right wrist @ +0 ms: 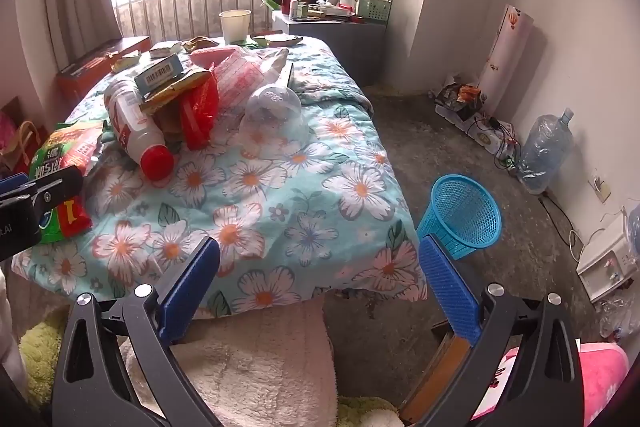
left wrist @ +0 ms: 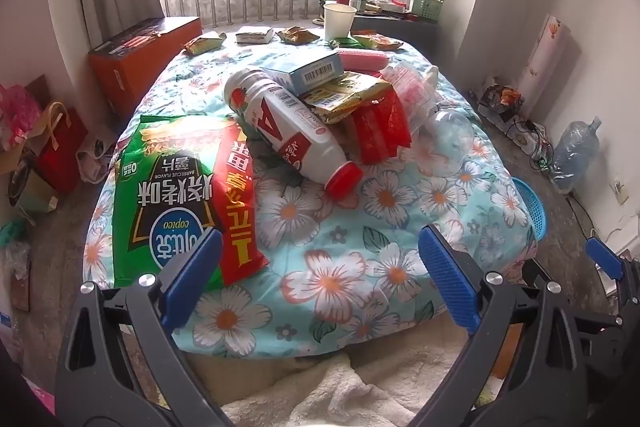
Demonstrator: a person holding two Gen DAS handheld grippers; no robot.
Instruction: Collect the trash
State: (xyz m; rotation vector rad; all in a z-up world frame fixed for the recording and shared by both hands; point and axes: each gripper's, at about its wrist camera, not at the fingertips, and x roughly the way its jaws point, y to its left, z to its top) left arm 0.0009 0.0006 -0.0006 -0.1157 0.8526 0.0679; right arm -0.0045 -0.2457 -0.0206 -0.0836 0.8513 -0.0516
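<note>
Trash lies heaped on a bed with a floral quilt [left wrist: 360,227]. A green and red chip bag [left wrist: 176,195] lies at the near left. Beside it a white bottle with a red cap [left wrist: 288,131] lies on its side, also in the right wrist view [right wrist: 136,131]. Behind it are a blue box [left wrist: 316,71], yellow and red wrappers [left wrist: 372,123] and a clear plastic cup [right wrist: 276,123]. A blue mesh bin [right wrist: 464,215] stands on the floor right of the bed. My left gripper [left wrist: 320,275] hovers open over the quilt's near edge. My right gripper [right wrist: 320,279] is open and holds nothing.
A paper cup [left wrist: 338,21] and small wrappers sit at the bed's far end. An orange box [left wrist: 144,55] lies at the bed's far left. A large water jug [right wrist: 544,151] and cables line the right wall. A cluttered side table [right wrist: 328,27] stands by the window.
</note>
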